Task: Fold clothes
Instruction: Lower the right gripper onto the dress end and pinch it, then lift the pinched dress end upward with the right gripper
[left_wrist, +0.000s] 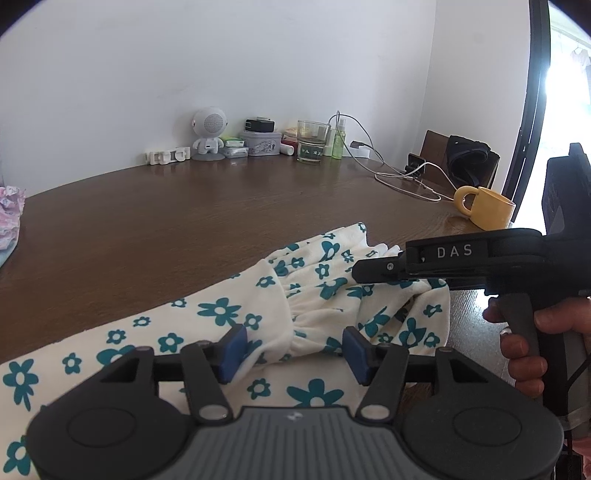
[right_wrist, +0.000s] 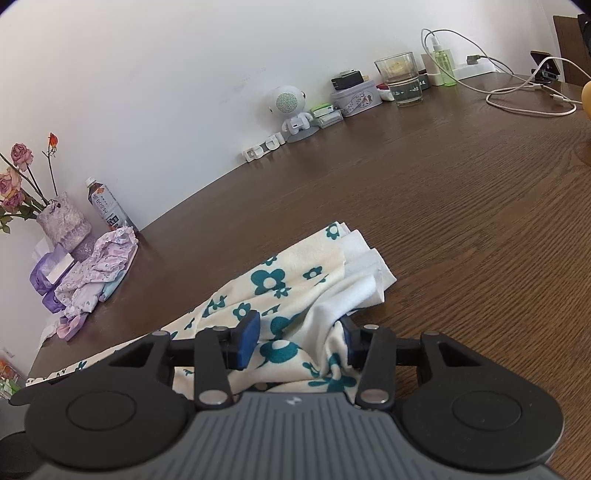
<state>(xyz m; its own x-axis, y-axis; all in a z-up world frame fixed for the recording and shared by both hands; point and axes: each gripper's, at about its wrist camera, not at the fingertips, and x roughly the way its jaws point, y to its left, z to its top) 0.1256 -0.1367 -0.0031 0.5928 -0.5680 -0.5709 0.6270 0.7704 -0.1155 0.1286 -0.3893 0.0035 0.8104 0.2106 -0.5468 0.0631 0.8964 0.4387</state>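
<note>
A cream garment (left_wrist: 221, 310) printed with teal flowers lies across the near part of the brown table (left_wrist: 184, 214). My left gripper (left_wrist: 295, 354) is open just above its gathered elastic part, one blue pad on each side. My right gripper (left_wrist: 360, 271) reaches in from the right, held by a hand (left_wrist: 524, 354), with its tip resting on the garment's far end. In the right wrist view the right gripper (right_wrist: 299, 341) stands open with bunched garment (right_wrist: 288, 288) between its pads. The fabric partly covers the right pad (right_wrist: 349, 343). A white inner layer (right_wrist: 365, 266) sticks out at the end.
A yellow mug (left_wrist: 487, 212) and white cables (left_wrist: 399, 177) sit at the right. A glass (left_wrist: 313, 142), tins and a small robot figure (left_wrist: 208, 133) line the wall. A pile of pink clothes (right_wrist: 96, 266), a vase (right_wrist: 62, 221) and a bottle (right_wrist: 107, 206) stand far left.
</note>
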